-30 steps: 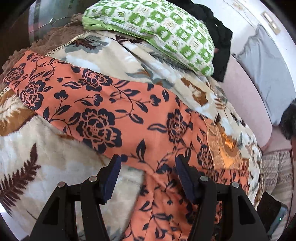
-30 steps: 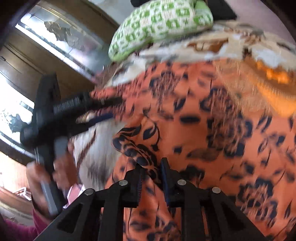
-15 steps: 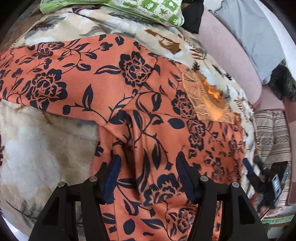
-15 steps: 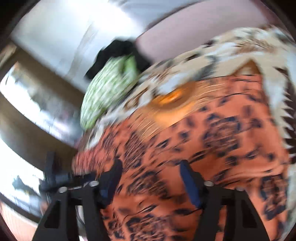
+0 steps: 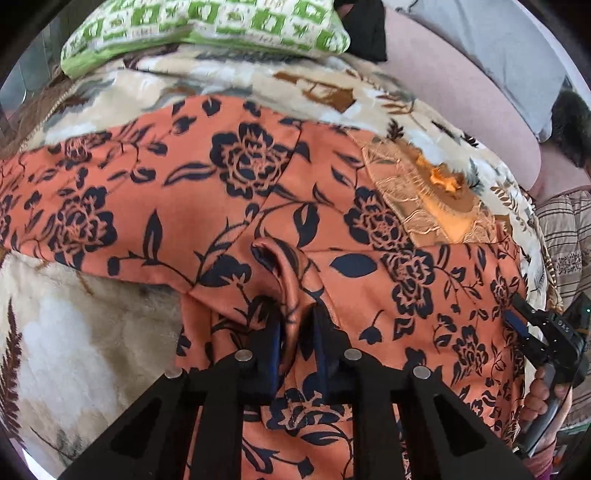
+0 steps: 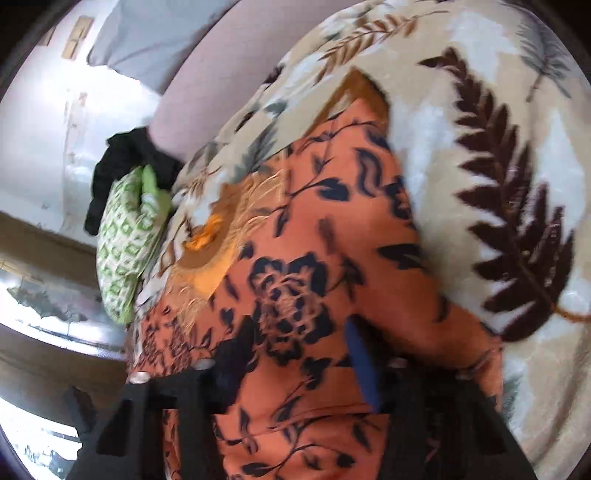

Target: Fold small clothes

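Left gripper [image 5: 295, 332] — fingers drawn nearly together — pinches a raised ridge of the orange floral garment [image 5: 229, 206], the fabric bunching up into a narrow pleat between the blue pads. Right gripper [image 6: 299, 354] — fingers spread wide — sits low over the same garment with cloth showing between the fingers; whether the pads touch the fabric cannot be told through the blur.

Ahead of the left gripper the garment lies spread across the leaf-print blanket [image 5: 74, 332], one sleeve running out to the left and the embroidered neck panel [image 5: 432, 206] off to the right. Beyond it, farther ahead, rests the green checked pillow [image 5: 207, 26]. In the right wrist view the garment's edge runs just to the right of the open fingers, with bare blanket [image 6: 517, 184] past it.

Progress, as judged from the layout: the garment appears flat and largely unfolded, no finished crease or stacked layer being visible. The work seems to stand at its opening step — a first hold taken near the body-sleeve junction. Every fold, and any further garments, remain to be done.
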### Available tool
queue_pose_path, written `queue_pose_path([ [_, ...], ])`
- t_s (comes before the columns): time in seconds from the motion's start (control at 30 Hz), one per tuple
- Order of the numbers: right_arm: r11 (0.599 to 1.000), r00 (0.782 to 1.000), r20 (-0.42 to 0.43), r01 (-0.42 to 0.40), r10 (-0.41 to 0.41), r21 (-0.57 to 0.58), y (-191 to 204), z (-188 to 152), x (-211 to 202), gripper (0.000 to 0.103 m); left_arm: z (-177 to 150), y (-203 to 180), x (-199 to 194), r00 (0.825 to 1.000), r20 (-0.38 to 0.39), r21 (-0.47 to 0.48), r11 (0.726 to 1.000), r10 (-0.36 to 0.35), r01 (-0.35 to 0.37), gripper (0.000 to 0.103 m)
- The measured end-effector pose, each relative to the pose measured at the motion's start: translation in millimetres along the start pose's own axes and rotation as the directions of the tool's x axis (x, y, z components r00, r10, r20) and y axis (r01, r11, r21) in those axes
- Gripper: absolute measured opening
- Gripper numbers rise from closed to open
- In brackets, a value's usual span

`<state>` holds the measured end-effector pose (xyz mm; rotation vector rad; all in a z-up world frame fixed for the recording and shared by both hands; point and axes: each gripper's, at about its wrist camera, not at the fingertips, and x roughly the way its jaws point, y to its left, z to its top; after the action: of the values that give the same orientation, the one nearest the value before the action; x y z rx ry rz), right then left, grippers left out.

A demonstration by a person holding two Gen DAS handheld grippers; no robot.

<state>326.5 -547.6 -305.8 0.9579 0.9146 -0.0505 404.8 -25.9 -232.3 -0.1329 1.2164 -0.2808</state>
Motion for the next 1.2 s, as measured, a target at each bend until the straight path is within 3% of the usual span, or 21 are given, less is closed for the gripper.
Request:
queue_pose_path([
  [0.07,1.000,1.000,0.003,0.001,-0.001,0.007,-1,1,-3,0.033,1,3,0,1.000,0.007,-0.018,1.000,-0.012,0.012,0.016],
  [0.1,1.000,1.000,0.013,0.020,-0.020,0.000,-1,1,-4,0.022,2,5,-1,1.000,0.016,-0.031,0.999,-0.019,0.019,0.015],
  [0.17,0.994,0.995,0.028,0.094,-0.093,-0.048,4,-1,-3,0.015,2,7,-7,0.998,0.052,-0.034,0.999,-0.026,0.027,0.010],
  [0.3,0.980,0.987,0.055,0.158,-0.152,-0.121,15,-6,1,0.015,4,5,-25,0.985,0.152,-0.024,0.996,-0.077,0.082,0.006],
  [0.47,0.977,0.985,0.053,0.171,-0.165,-0.132,15,-7,4,0.015,19,-13,-48,0.960,0.260,0.015,0.995,-0.101,0.101,0.006],
  [0.6,0.983,0.988,0.052,0.151,-0.146,-0.108,11,-8,2,0.015,32,-45,-74,0.908,0.415,0.087,0.996,-0.056,0.021,0.006],
  [0.67,0.986,0.989,0.067,0.138,-0.133,-0.088,9,-9,0,0.015,33,-60,-86,0.865,0.499,0.122,0.992,-0.052,-0.011,0.006],
  [0.7,0.991,0.989,0.097,0.117,-0.110,-0.071,9,-10,-4,0.014,32,-66,-90,0.840,0.541,0.141,0.989,-0.035,-0.049,0.006],
  [0.77,0.995,0.986,0.158,0.067,-0.055,-0.073,12,-12,-12,0.014,33,-68,-85,0.819,0.571,0.140,0.977,0.051,-0.159,0.006],
  [0.8,0.994,0.982,0.186,0.053,-0.034,-0.097,17,-13,-14,0.014,35,-66,-76,0.823,0.557,0.132,0.968,0.106,-0.214,0.006],
  [0.83,0.992,0.980,0.195,0.057,-0.034,-0.115,21,-14,-14,0.014,39,-57,-56,0.844,0.506,0.114,0.956,0.179,-0.271,0.006],
  [0.87,0.990,0.982,0.187,0.067,-0.042,-0.128,24,-15,-10,0.015,42,-45,-39,0.870,0.446,0.084,0.958,0.211,-0.275,0.006],
  [0.93,0.990,0.993,0.096,0.076,-0.065,-0.116,20,-16,6,0.016,47,-8,-3,0.940,0.261,-0.028,0.975,0.221,-0.222,0.006],
  [1.0,0.993,0.993,0.100,0.064,-0.054,-0.096,17,-17,5,0.016,46,10,7,0.958,0.202,-0.090,0.978,0.204,-0.189,0.006],
  [1.07,0.991,0.991,0.128,0.064,-0.049,-0.120,23,-18,-4,0.015,46,11,-5,0.949,0.237,-0.095,0.977,0.207,-0.189,0.006],
  [1.13,0.990,0.987,0.163,0.033,-0.011,-0.134,28,-19,-12,0.015,44,9,-24,0.914,0.319,-0.090,0.968,0.252,-0.235,0.006],
  [1.17,0.988,0.987,0.161,0.025,0.000,-0.154,32,-18,-12,0.015,43,11,-29,0.903,0.338,-0.097,0.965,0.264,-0.245,0.006],
  [1.2,0.986,0.988,0.152,0.039,-0.013,-0.165,34,-19,-10,0.015,42,15,-31,0.904,0.338,-0.102,0.965,0.262,-0.242,0.006],
])
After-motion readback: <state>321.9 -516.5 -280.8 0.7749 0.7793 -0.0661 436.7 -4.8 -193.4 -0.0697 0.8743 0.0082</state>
